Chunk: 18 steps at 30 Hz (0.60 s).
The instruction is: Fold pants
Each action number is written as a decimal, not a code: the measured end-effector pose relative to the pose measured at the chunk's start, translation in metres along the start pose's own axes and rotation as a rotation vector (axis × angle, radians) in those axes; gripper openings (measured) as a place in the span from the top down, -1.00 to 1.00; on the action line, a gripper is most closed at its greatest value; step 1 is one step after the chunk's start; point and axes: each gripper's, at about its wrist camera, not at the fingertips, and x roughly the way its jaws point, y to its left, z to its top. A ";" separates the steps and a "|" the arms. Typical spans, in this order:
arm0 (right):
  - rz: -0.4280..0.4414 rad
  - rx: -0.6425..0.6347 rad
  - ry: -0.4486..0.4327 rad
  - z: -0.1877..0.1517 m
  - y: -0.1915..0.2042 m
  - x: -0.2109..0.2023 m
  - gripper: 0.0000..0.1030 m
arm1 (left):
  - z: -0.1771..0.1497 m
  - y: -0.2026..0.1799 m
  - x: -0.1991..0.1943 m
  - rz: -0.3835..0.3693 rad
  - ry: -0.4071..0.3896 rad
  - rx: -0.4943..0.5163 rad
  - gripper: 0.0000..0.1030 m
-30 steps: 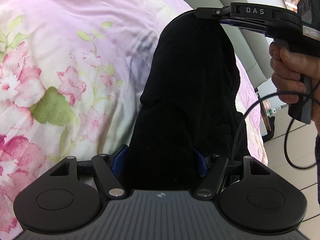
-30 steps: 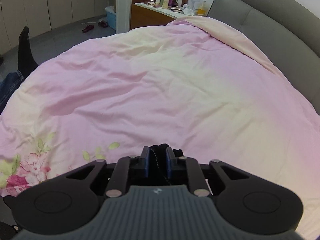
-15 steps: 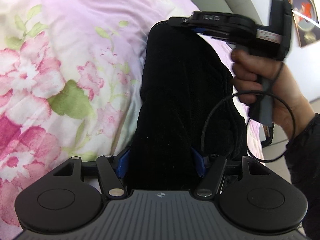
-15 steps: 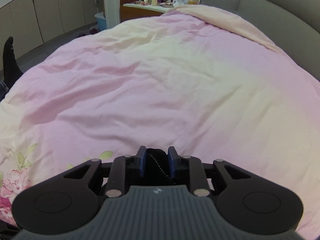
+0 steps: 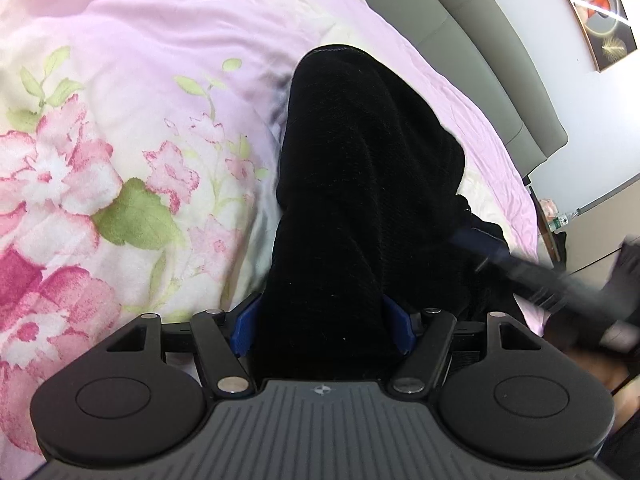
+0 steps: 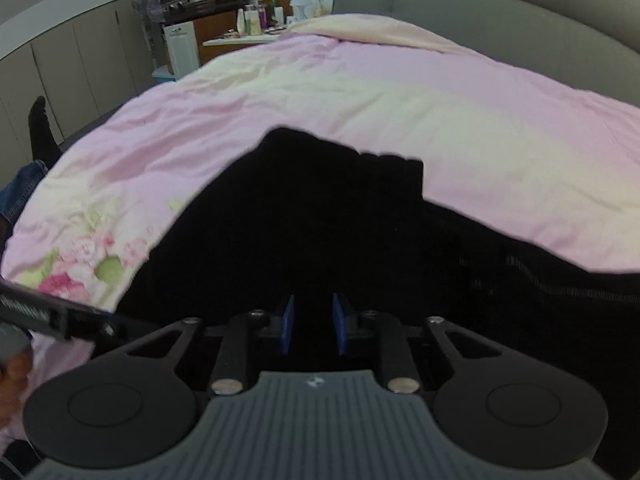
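Black pants [image 5: 360, 184] lie folded on the pink floral duvet [image 5: 120, 128], stretching away from my left gripper [image 5: 322, 320]. Its blue pads stand wide apart with a thick bunch of the pants between them. In the right wrist view the pants [image 6: 320, 220] spread dark across the bed below my right gripper [image 6: 311, 322]. Its blue pads show a gap with nothing between them. The right gripper also shows blurred at the right edge of the left wrist view [image 5: 560, 280].
A grey padded headboard [image 6: 500, 24] runs along the far side of the bed. A bedside table with bottles [image 6: 260, 24] and cabinets stand at the back. A person's leg in jeans and a black sock [image 6: 38, 132] is at the left.
My right gripper let go of the far end of the pants, which dropped onto the duvet, and pulled back low to the right. My left gripper kept its hold.
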 end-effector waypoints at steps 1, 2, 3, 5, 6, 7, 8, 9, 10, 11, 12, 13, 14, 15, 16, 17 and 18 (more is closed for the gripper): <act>-0.006 0.005 -0.018 -0.014 -0.001 0.004 0.73 | -0.003 -0.003 0.001 0.017 -0.007 0.018 -0.54; -0.012 -0.004 -0.051 -0.020 0.001 0.002 0.73 | -0.008 -0.008 0.000 0.035 -0.024 0.039 -0.54; -0.011 -0.009 -0.072 -0.021 0.002 -0.005 0.73 | -0.011 -0.012 -0.003 0.051 -0.048 0.057 -0.54; 0.034 0.077 -0.137 -0.018 -0.007 -0.032 0.53 | -0.011 -0.019 -0.009 0.075 -0.078 0.085 -0.54; 0.051 0.137 -0.180 -0.019 -0.016 -0.046 0.40 | -0.010 -0.021 -0.013 0.079 -0.087 0.084 -0.54; 0.048 0.204 -0.237 -0.023 -0.028 -0.065 0.24 | -0.008 -0.021 -0.015 0.077 -0.094 0.072 -0.54; 0.031 0.258 -0.278 -0.028 -0.040 -0.081 0.20 | -0.006 -0.021 -0.018 0.075 -0.094 0.053 -0.54; 0.005 0.311 -0.304 -0.035 -0.054 -0.095 0.18 | -0.003 -0.021 -0.021 0.073 -0.094 0.028 -0.54; -0.025 0.369 -0.325 -0.043 -0.070 -0.109 0.08 | 0.000 -0.021 -0.026 0.070 -0.102 0.004 -0.53; -0.059 0.425 -0.342 -0.053 -0.086 -0.123 -0.06 | 0.002 -0.023 -0.033 0.069 -0.120 -0.008 -0.53; -0.094 0.473 -0.355 -0.064 -0.101 -0.135 -0.11 | 0.005 -0.027 -0.039 0.070 -0.141 -0.009 -0.54; -0.135 0.522 -0.372 -0.078 -0.118 -0.148 -0.17 | 0.007 -0.033 -0.046 0.069 -0.162 0.000 -0.54; -0.174 0.573 -0.391 -0.093 -0.134 -0.160 -0.17 | 0.011 -0.040 -0.050 0.067 -0.178 0.011 -0.54; -0.210 0.641 -0.407 -0.108 -0.151 -0.170 -0.17 | 0.015 -0.046 -0.053 0.064 -0.190 0.024 -0.54; -0.242 0.718 -0.415 -0.122 -0.165 -0.177 -0.18 | 0.017 -0.054 -0.054 0.061 -0.198 0.041 -0.56; -0.284 0.834 -0.419 -0.138 -0.184 -0.184 -0.22 | 0.020 -0.061 -0.055 0.061 -0.201 0.055 -0.57; -0.301 0.942 -0.429 -0.151 -0.199 -0.187 -0.22 | 0.021 -0.068 -0.053 0.059 -0.202 0.067 -0.58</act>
